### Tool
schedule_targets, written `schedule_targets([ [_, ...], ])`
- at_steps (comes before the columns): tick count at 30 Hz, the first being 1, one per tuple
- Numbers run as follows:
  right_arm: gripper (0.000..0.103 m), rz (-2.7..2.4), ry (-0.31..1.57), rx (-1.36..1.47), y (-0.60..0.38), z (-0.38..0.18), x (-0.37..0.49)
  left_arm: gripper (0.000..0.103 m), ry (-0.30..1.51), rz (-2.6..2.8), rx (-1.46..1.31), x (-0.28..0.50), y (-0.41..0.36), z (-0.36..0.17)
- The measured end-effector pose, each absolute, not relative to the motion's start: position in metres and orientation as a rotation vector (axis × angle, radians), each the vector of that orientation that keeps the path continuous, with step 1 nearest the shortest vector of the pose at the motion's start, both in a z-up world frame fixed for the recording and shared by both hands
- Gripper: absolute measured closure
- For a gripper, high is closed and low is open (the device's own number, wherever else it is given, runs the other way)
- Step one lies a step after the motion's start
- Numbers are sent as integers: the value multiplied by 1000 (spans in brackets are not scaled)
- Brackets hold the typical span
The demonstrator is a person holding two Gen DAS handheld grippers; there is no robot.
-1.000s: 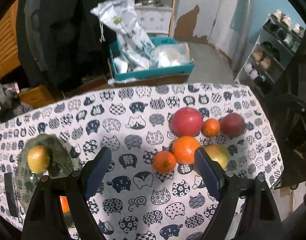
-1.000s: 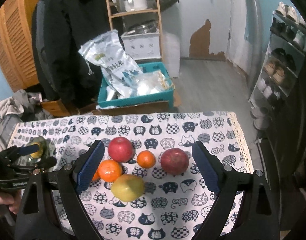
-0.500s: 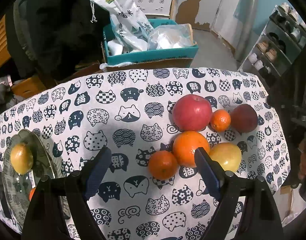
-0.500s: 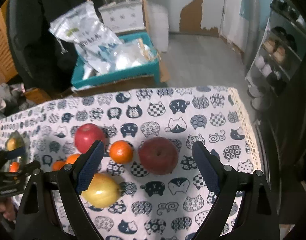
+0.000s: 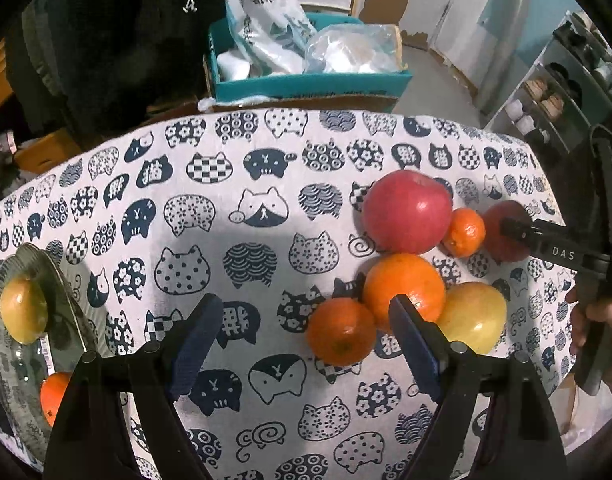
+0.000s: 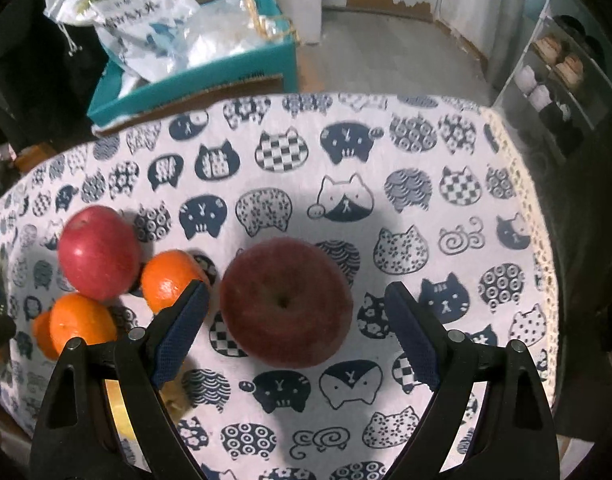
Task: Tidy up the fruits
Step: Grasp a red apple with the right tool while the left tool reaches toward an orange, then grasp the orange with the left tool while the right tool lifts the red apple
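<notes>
Both grippers are lower than a second ago, closer to the fruits on the cat-print surface. Right gripper is spread wide around the dark red apple, not touching it. Left gripper is spread too, empty, beside a small orange. One pear lies on the glass plate.

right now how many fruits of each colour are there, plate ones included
red: 2, the bright apple and the darker apple
orange: 4, three on the cloth, one on the glass plate
yellow-green: 2, one on the cloth, one on the plate
total: 8
</notes>
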State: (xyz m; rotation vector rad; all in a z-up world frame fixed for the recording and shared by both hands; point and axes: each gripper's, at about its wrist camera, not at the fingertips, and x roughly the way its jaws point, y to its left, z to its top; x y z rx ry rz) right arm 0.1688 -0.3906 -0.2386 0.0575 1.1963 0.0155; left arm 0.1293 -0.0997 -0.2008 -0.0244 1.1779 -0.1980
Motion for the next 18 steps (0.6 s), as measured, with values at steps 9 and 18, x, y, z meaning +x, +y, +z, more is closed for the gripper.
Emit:
schedule_targets([
  [9, 28, 55, 1236, 80, -388, -256, 170, 17, 1218, -239, -5, 121, -104, -218],
  [18, 29, 44, 1212, 80, -384, -247, 162, 17, 1234, -267, 44, 119, -113, -231],
])
